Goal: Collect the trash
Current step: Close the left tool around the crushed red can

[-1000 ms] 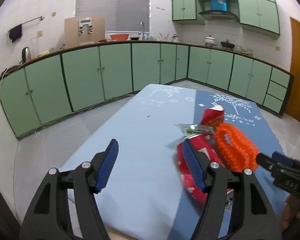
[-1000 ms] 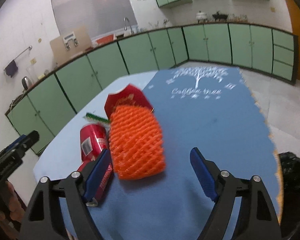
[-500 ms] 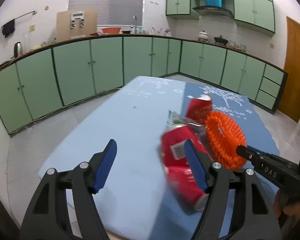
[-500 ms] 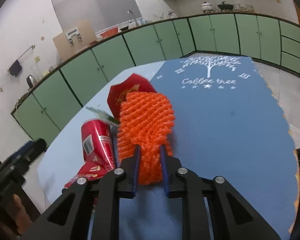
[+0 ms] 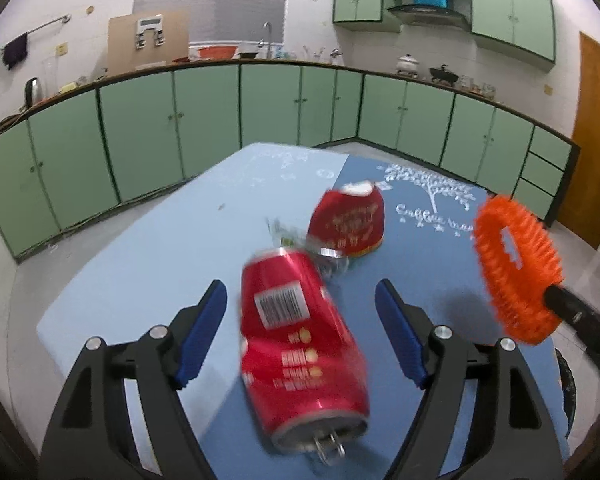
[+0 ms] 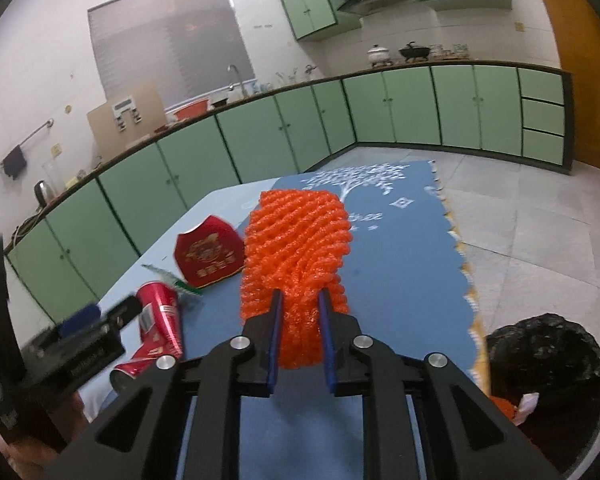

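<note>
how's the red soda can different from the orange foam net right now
The red metal soda can lies on its side on the blue tablecloth, between the open left claw fingers and ungripped; the orange foam mesh net is pinched in the shut right claw and lifted. The can is smooth, dented and printed; the net is soft and open-weave. Both are trash.

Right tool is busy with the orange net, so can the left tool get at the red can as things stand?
Probably yes. The left tool is open and the red can lies on its side between its fingers, nothing blocking. The right tool holds the orange net off to the side.
</note>
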`<state>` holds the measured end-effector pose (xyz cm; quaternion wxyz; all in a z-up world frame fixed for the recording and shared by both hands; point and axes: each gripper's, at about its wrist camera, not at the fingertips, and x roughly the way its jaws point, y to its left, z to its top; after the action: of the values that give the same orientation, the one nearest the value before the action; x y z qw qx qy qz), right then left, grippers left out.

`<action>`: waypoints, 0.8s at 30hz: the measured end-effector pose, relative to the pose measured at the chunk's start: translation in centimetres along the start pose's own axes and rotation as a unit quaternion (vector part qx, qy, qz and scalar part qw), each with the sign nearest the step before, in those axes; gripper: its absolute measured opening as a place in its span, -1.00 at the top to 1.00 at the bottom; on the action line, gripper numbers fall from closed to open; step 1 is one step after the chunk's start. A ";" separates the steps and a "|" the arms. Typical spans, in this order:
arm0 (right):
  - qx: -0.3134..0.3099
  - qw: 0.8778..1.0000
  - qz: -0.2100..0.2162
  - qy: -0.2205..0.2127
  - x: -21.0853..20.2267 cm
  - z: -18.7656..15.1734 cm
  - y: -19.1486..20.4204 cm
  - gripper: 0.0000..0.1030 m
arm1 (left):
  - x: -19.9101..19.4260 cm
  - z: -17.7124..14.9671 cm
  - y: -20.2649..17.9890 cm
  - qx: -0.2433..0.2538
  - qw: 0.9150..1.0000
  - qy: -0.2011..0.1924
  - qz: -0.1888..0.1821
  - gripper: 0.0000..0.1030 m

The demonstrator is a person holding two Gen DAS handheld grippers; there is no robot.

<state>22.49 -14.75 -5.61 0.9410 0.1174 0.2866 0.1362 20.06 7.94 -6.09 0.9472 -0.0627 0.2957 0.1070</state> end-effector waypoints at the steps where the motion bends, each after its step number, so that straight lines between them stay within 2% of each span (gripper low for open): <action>1: 0.004 1.000 -0.003 -0.002 -0.3 0.0 -0.5 0.66 | -0.2 -0.6 -0.1 -0.006 1.000 0.007 0.001 -0.45; 3: 0.006 1.000 -0.007 -0.004 -0.6 -0.1 -1.1 0.66 | -0.7 -1.7 -0.3 -0.008 1.000 0.019 -0.001 -0.45; 7: 0.015 1.000 -0.009 -0.005 -0.7 -0.5 -2.0 0.66 | -0.9 -3.4 -1.6 0.020 1.000 0.024 0.001 -0.46; 11: 0.016 1.000 -0.005 -0.006 -0.9 -0.7 -2.2 0.66 | 0.5 -4.1 -1.7 0.023 0.999 0.029 0.015 -0.47; 21: 0.020 1.000 -0.009 -0.009 -1.0 -0.8 -2.6 0.66 | 3.2 -3.9 -1.6 0.026 0.999 0.032 0.035 -0.54; 22: 0.021 1.000 -0.009 -0.008 -0.9 -0.8 -2.7 0.66 | 3.3 -3.9 -1.7 0.028 0.998 0.032 0.038 -0.54; 24: 0.021 1.000 -0.010 -0.005 -0.7 -0.9 -2.7 0.66 | 3.5 -4.0 -1.7 0.023 0.998 0.031 0.044 -0.39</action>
<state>21.91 -17.41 -6.77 0.9411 0.1347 0.2856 0.1206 21.10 6.17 -11.24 0.9331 -0.0312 0.3300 0.1393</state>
